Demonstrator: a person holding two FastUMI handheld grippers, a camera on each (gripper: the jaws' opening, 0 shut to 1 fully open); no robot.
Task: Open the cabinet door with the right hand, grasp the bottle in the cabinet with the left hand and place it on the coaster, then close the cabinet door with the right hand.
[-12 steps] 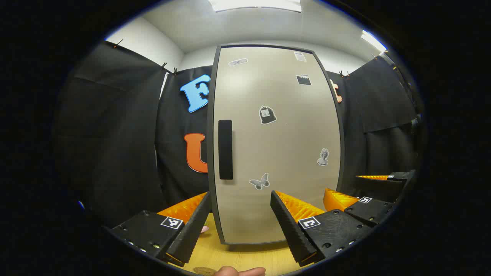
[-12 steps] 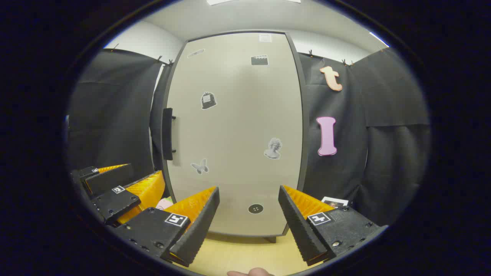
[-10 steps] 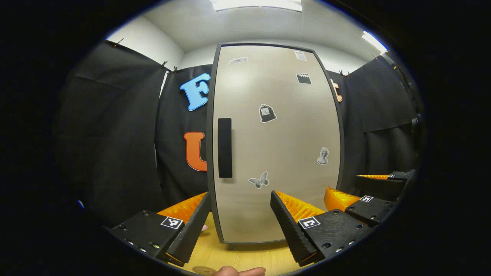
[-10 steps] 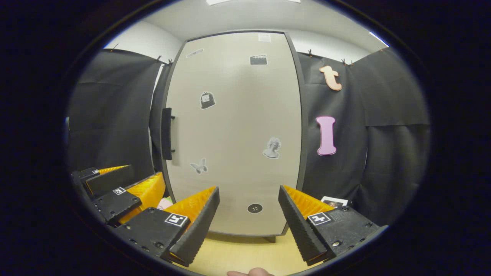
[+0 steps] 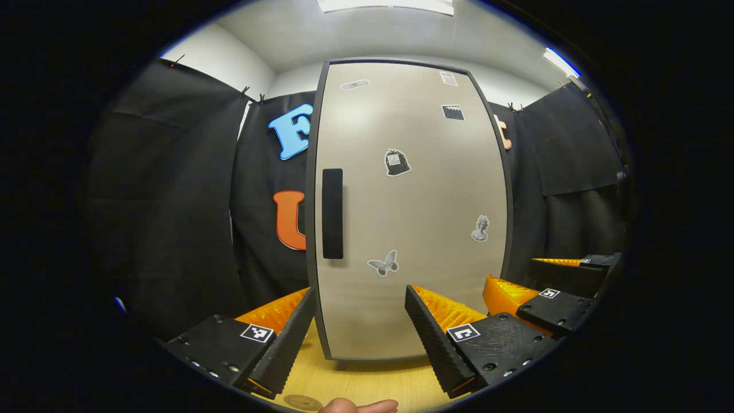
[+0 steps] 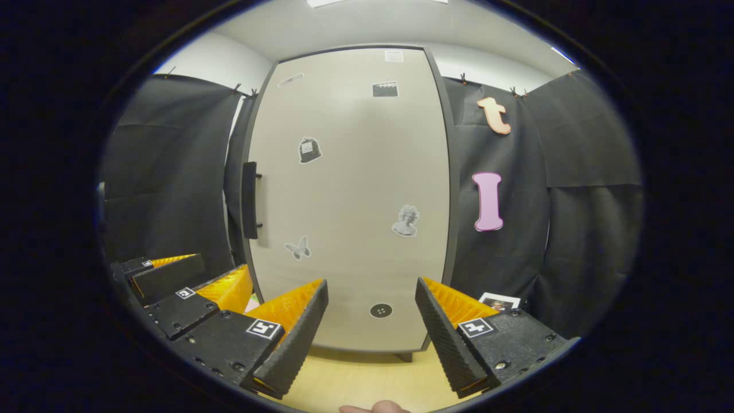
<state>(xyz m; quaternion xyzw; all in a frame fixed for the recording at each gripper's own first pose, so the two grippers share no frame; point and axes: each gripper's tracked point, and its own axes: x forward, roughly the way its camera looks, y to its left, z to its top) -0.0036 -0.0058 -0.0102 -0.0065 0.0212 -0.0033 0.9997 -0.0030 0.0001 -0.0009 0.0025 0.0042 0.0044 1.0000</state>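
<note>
The cabinet door (image 6: 350,195) is flat shut, so the step in hand looks to be the first one: getting the right tongs (image 6: 370,332) onto the handle (image 6: 250,199). In the right gripper view these tongs are spread wide with nothing between them, pointing at the lower middle of the door, while the handle sits off at about ten o'clock from them, well apart. A good approach would be to swing the tongs up and toward that edge, straddle the bar with the fingers still apart, pinch across its narrow width and then pull along the arc of the hinge, which I judge lies on the far edge at three o'clock. The handle is a slim, dark, upright bar standing proud of the door on two short posts, so there is room behind it for a finger. The door itself is a smooth, matte beige panel in a dark frame, dotted with small stickers; a slick face offers no other purchase. The left tongs (image 5: 360,338) are likewise spread and empty, waiting low over the pale wood-grain bench (image 5: 367,384). The bottle is hidden behind the closed door. A round, flat disc at six o'clock on the bench edge (image 5: 302,402) may be the coaster, though I cannot be sure.
</note>
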